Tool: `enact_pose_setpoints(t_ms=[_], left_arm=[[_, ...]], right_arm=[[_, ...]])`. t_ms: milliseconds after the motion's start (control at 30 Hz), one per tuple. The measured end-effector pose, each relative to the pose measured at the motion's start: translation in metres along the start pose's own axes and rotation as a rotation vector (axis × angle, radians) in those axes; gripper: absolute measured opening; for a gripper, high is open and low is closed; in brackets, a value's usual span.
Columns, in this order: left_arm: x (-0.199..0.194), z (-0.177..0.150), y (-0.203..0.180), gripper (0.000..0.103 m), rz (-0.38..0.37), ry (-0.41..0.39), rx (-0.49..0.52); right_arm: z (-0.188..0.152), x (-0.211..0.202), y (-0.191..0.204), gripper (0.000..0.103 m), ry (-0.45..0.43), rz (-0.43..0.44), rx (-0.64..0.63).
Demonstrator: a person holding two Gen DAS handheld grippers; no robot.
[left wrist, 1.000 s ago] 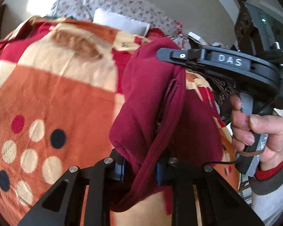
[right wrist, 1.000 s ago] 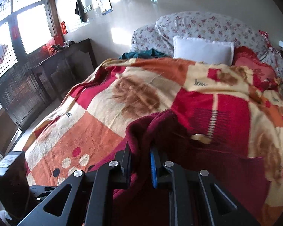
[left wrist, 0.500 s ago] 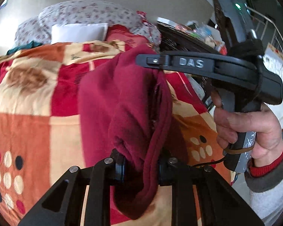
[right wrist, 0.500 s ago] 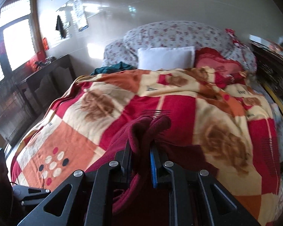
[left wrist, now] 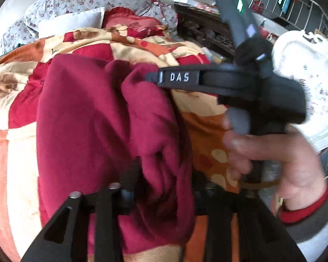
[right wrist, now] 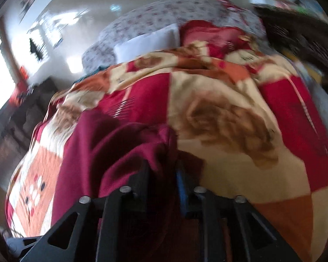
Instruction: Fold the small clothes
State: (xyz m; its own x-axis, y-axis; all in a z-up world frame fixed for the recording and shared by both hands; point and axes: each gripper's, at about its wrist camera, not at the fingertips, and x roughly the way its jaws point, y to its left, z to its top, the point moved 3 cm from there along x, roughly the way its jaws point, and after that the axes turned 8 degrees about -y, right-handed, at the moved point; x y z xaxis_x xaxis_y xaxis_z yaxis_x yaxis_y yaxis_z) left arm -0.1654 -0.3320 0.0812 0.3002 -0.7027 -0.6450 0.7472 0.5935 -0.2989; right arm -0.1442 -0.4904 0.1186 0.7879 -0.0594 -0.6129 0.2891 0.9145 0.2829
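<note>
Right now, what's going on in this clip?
A person is handling a maroon fleece garment with two handheld tools above a bed covered by a patchwork blanket. The left tool and the right tool are each shut on a bunched part of the fabric. The garment hangs crumpled between them, not yet folded.

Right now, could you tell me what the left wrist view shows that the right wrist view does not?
Only the left wrist view shows the right gripper from the side, the hand holding it, and a white lace-edged cloth at the right. Only the right wrist view shows the bright windows and dark furniture along the wall. Both show the maroon garment clamped in that view's own gripper, the patchwork blanket and the white pillow.
</note>
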Motion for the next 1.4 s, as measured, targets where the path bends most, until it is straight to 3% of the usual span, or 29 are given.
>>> enact_pose_setpoints(t_ms=[67, 200, 300, 400, 433, 467, 500, 533, 700, 767, 800, 967, 1000, 1033, 1100, 1167, 1267, 1333, 1400], left_arm=[[-0.013, -0.002, -0.003, 0.062, -0.042, 0.011, 0.014], [-0.061, -0.009, 0.008, 0.065, -0.031, -0.055, 0.063], [-0.083, -0.013, 0.034, 0.066, 0.047, -0.099, 0.063], [-0.084, -0.016, 0.063, 0.066, 0.151, -0.101, 0.036], [-0.08, -0.017, 0.07, 0.066, 0.174, -0.093, 0.021], [-0.074, -0.021, 0.078, 0.066, 0.194, -0.078, 0.008], [-0.072, -0.025, 0.082, 0.066, 0.201, -0.063, 0.005], [-0.067, -0.03, 0.086, 0.066, 0.209, -0.045, 0.005], [-0.043, -0.052, 0.095, 0.067, 0.208, 0.015, -0.004], [-0.039, -0.052, 0.095, 0.067, 0.204, 0.017, -0.008], [-0.04, -0.051, 0.093, 0.067, 0.215, 0.011, 0.003], [-0.058, -0.042, 0.089, 0.067, 0.248, -0.041, 0.039], [-0.062, -0.039, 0.089, 0.068, 0.248, -0.051, 0.031], [-0.064, -0.036, 0.091, 0.068, 0.251, -0.062, 0.019], [-0.067, -0.028, 0.095, 0.071, 0.264, -0.087, 0.001], [-0.067, -0.023, 0.098, 0.071, 0.271, -0.095, -0.01], [-0.063, -0.018, 0.099, 0.071, 0.281, -0.095, -0.012], [-0.058, -0.015, 0.099, 0.072, 0.287, -0.097, -0.007], [-0.052, -0.01, 0.099, 0.072, 0.29, -0.097, -0.01]], right_arm=[[0.0, -0.022, -0.004, 0.029, -0.023, -0.012, 0.011], [-0.011, -0.066, 0.015, 0.033, -0.057, 0.057, -0.014], [-0.032, -0.082, 0.041, 0.053, -0.044, 0.134, -0.02], [-0.053, -0.077, 0.06, 0.055, 0.002, 0.174, -0.011], [-0.063, -0.072, 0.065, 0.054, 0.026, 0.141, -0.028], [-0.071, -0.07, 0.067, 0.051, 0.03, 0.105, -0.06], [-0.079, -0.069, 0.069, 0.029, 0.03, 0.077, -0.099], [-0.088, -0.069, 0.069, 0.019, 0.031, 0.045, -0.137], [-0.111, -0.055, 0.037, 0.018, 0.068, -0.011, -0.077], [-0.113, -0.057, 0.029, 0.024, 0.063, -0.015, -0.019], [-0.111, -0.063, 0.028, 0.032, 0.053, -0.011, 0.006], [-0.092, -0.094, 0.041, 0.034, -0.043, -0.026, -0.021], [-0.089, -0.095, 0.042, 0.041, -0.055, -0.027, -0.019], [-0.087, -0.096, 0.043, 0.059, -0.066, -0.022, -0.01], [-0.082, -0.094, 0.043, 0.072, -0.089, -0.018, 0.017], [-0.078, -0.091, 0.048, 0.072, -0.098, -0.035, -0.008], [-0.068, -0.095, 0.059, 0.063, -0.159, -0.088, -0.061], [-0.061, -0.095, 0.065, 0.04, -0.18, -0.095, -0.085], [-0.059, -0.091, 0.07, 0.034, -0.171, -0.079, -0.099]])
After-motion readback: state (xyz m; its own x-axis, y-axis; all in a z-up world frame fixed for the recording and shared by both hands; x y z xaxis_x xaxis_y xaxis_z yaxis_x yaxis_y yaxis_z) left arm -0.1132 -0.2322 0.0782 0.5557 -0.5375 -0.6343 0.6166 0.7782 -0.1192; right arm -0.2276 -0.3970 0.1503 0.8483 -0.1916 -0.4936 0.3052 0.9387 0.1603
